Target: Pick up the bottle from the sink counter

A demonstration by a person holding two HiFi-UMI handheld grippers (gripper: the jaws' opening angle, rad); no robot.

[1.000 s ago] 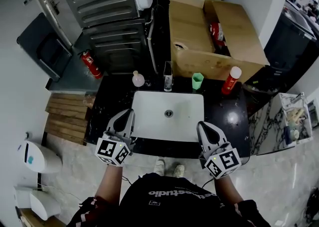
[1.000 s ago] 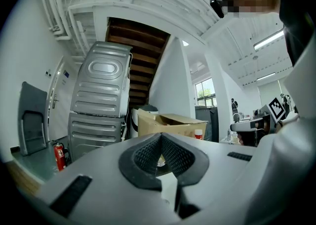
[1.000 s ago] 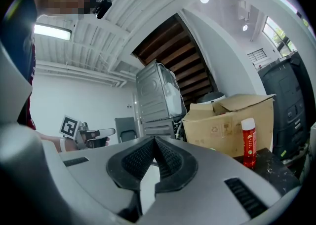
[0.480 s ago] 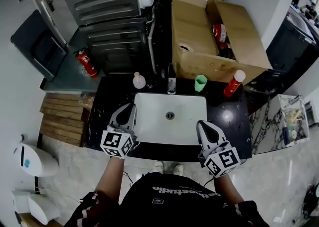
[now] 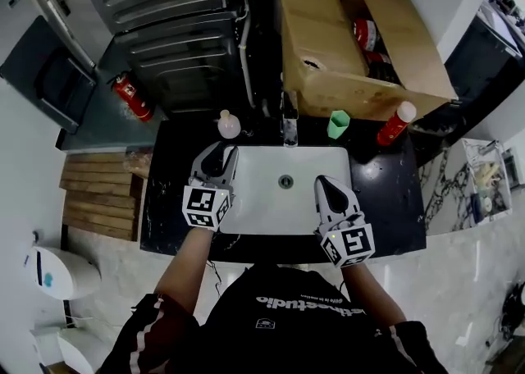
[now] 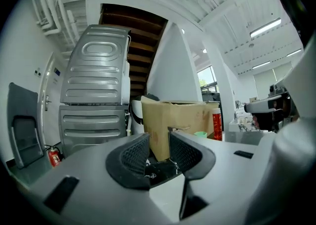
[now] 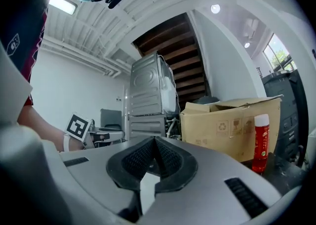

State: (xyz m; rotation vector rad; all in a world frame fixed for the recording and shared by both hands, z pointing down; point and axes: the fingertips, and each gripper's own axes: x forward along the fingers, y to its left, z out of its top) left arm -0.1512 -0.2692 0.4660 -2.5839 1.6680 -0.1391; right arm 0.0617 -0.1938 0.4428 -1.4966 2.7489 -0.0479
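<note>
Head view, looking steeply down on a black sink counter [image 5: 385, 200].

- White basin [image 5: 271, 204]: centre of the frame, set into the counter.
- Left gripper [image 5: 217, 159]: centre left, over the basin's upper-left corner. In the left gripper view [image 6: 159, 145] its jaws stand apart and are opening, with nothing between them.
- Right gripper [image 5: 325, 186]: centre right, over the basin's right side. In the right gripper view [image 7: 155, 152] its jaws are closed together and empty.
- Small pale bottle [image 5: 229, 126]: upright on the counter's back edge, just above the left gripper's tips in the frame, near them but apart.
- Red bottle [image 5: 395, 125], white cap: upright at the counter's upper right, well apart from both grippers. It shows at the right of the right gripper view [image 7: 260, 142], and right of centre in the left gripper view [image 6: 217, 125].
- Faucet [image 5: 289, 128]: back of the basin, between the two bottles.
- Green cup [image 5: 338, 124]: between the faucet and the red bottle.
- Cardboard box [image 5: 328, 89]: open, upper right, behind the counter.
</note>
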